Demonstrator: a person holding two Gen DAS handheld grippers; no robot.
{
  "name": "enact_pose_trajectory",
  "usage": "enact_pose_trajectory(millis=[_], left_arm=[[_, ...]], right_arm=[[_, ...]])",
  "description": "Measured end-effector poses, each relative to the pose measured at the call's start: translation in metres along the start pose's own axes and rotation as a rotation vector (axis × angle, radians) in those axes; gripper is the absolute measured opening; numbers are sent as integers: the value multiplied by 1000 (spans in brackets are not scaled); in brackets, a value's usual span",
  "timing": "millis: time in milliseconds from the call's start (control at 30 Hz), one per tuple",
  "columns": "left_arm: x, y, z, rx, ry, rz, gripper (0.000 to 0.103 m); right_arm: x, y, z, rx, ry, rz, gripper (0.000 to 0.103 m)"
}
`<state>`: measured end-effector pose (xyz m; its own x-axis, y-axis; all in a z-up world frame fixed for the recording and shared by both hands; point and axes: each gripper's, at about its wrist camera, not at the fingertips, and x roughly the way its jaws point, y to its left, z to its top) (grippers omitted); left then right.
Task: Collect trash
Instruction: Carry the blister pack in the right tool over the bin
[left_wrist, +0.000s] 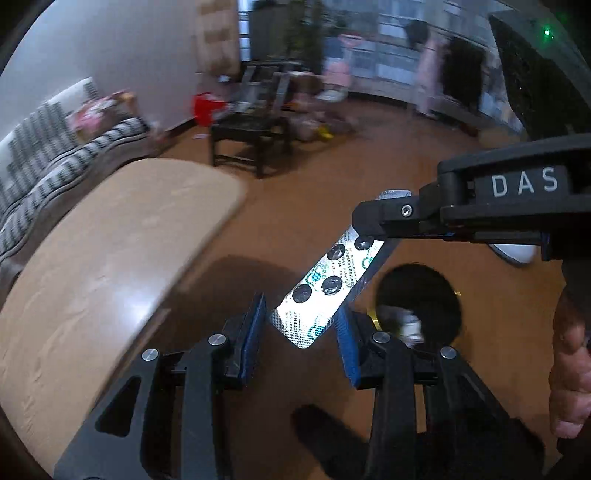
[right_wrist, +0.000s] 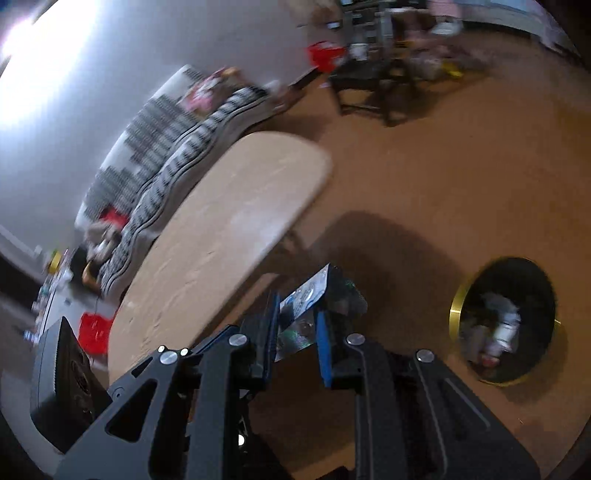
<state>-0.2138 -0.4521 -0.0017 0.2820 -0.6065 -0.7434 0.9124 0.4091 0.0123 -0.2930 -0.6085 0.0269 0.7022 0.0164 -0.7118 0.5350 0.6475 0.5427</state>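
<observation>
Foil blister pack is pinched at both ends: right gripper holds its far end at 2 o'clock, left gripper has blue pads closed on its near end, above the floor. Carry step. Black bin with gold rim sits at 4 o'clock of the wooden table. Next: position over its mouth, release both.

Both grippers tilt downward: the left gripper stands partly open, the right gripper nearly closed, a hand behind it.
</observation>
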Motion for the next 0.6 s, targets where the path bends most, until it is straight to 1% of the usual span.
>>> enact_pose_trajectory(millis=[67,100,233,333,400,533,600], left_arm=[[18,-26,4,18,14,-43,37],[33,-45,5,33,29,-70,36],[72,-96,7,107,66,-112,36],[102,-125,3,154,102,-143,36],[121,-139,0,175,125,-159,36],[153,-156,-8,205,162,-179,36],[168,-163,-12,214,182,-191,36]], right_arm=[[-10,-35,-1,41,-12,-26,19],[-15,-57,-2,64,-16,-40,19],[-24,-131,-7,145,-22,-79,19],[-21,-181,-15,208,-18,-100,19],[-17,-203,-21,243,-14,-108,19],[-4,-247,-32,311,1,-124,19],[2,-263,-37,338,8,-132,19]])
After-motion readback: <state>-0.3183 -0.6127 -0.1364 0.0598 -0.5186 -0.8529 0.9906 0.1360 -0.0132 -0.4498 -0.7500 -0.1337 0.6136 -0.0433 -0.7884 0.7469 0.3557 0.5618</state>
